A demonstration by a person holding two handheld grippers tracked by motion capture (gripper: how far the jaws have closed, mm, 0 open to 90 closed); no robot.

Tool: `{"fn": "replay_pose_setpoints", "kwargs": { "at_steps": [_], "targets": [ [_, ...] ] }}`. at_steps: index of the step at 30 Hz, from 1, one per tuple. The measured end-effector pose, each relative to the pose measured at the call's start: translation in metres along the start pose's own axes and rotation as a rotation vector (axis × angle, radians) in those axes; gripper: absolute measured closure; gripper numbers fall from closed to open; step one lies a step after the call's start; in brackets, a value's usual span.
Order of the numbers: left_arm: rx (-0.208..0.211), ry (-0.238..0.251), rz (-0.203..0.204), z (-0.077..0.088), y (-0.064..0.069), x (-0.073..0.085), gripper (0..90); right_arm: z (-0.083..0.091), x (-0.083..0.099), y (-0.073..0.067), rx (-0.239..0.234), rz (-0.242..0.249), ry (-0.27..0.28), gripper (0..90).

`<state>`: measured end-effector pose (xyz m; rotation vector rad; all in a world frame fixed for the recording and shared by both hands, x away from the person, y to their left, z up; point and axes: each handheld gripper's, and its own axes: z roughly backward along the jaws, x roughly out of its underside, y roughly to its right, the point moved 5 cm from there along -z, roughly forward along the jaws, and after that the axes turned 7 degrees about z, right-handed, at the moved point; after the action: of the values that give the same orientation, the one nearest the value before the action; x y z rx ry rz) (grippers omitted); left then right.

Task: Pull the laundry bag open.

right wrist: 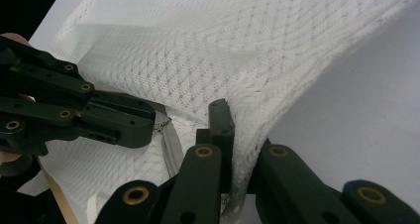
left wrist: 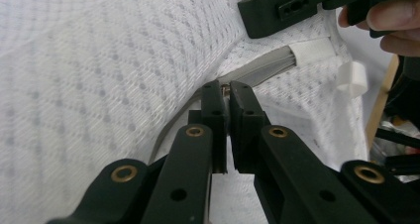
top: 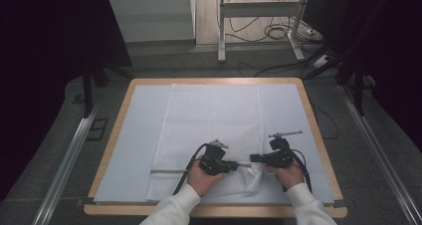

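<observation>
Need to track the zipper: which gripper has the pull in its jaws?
The left gripper: its jaws pinch the zipper pull. The right gripper clamps mesh bag fabric.

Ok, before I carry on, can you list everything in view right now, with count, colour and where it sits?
mesh laundry bag: one, white, flat along the middle of the table, near corner lifted between the grippers
zip: one, grey, across the near end of the bag
zip pull: one, small, metal, between the left gripper's jaws
table: one, wooden rim, pale blue top
metal frame: one, light grey, on the floor beyond the table
cables: several, dark, on the floor behind
left gripper: black, shut on the zip pull
right gripper: black, shut on the bag's mesh
hands: two, white sleeves, near edge
</observation>
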<state>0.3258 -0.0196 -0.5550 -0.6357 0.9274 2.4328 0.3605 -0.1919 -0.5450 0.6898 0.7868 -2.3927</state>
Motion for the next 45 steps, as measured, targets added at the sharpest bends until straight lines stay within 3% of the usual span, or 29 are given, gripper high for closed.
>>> {"fn": "replay_pose_setpoints", "kwargs": {
  "at_steps": [16,23,45],
  "targets": [
    [0.019,0.002,0.027,0.008,-0.009,0.004,87.0,0.001,0.000,0.001,0.004,0.000,0.014,88.4],
    [0.003,-0.004,0.020,0.009,-0.011,0.006,87.0,0.000,0.000,0.000,0.016,0.011,0.010,88.4],
    [0.005,0.004,0.068,0.024,-0.028,0.014,87.0,-0.002,0.002,0.004,0.028,0.014,0.004,88.4]
  ]
}}
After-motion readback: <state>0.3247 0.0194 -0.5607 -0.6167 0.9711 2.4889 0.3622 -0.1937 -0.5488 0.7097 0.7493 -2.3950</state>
